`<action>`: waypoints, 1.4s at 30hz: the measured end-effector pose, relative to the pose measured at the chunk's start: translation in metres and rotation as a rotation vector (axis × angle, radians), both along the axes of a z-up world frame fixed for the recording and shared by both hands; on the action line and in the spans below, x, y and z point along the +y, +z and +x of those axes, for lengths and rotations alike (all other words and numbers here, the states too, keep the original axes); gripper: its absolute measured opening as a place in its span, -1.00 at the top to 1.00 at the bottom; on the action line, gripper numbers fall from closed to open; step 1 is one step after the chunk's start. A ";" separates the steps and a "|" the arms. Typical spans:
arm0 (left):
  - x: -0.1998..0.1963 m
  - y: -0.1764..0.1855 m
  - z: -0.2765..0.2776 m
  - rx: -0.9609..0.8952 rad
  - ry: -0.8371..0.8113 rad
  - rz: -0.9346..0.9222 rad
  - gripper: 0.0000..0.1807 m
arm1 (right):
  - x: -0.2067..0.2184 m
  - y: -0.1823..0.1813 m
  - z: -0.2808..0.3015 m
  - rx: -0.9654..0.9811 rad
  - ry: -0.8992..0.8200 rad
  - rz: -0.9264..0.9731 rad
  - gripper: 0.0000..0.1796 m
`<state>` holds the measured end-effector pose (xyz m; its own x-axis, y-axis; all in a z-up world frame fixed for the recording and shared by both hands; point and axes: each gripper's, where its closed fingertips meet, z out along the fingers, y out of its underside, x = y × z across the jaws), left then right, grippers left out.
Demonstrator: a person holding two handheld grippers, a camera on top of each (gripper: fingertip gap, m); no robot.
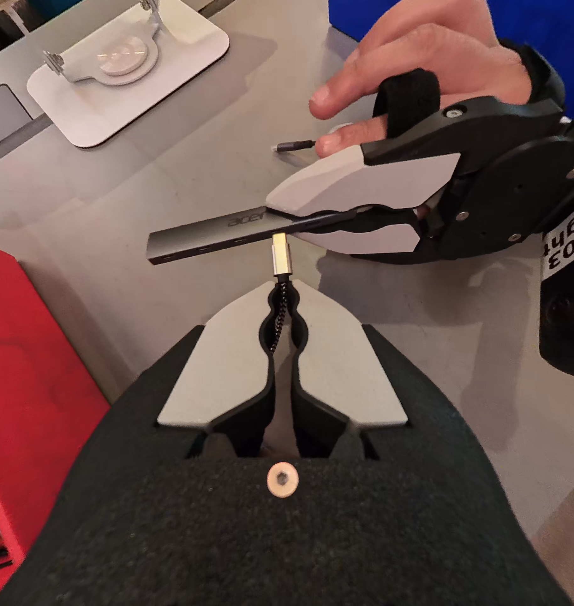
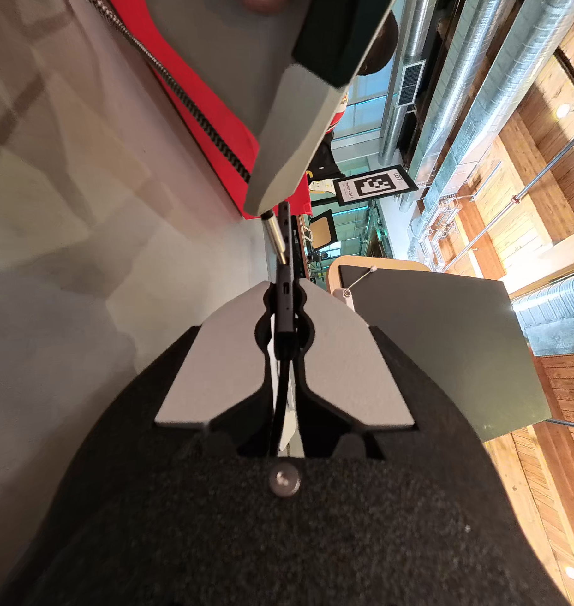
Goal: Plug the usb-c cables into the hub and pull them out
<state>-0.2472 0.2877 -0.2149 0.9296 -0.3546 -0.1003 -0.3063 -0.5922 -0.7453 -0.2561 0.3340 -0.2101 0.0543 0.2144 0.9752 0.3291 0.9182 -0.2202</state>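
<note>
Left gripper, nearest the camera, is clamped on a braided usb-c cable whose gold plug points straight ahead, its tip meeting the long edge of the grey hub just beyond the fingertips. Right gripper comes in from the right with its fingers closed flat over the hub's right end, holding it level above the grey table. Farther ahead and to the right, a second dark cable plug lies on the table by the person's hand, with a white stand base far ahead on the left.
</note>
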 end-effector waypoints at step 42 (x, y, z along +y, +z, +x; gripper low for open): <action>0.000 -0.001 0.007 -0.055 -0.061 0.049 0.95 | -0.018 0.004 0.007 -0.001 0.062 0.043 0.90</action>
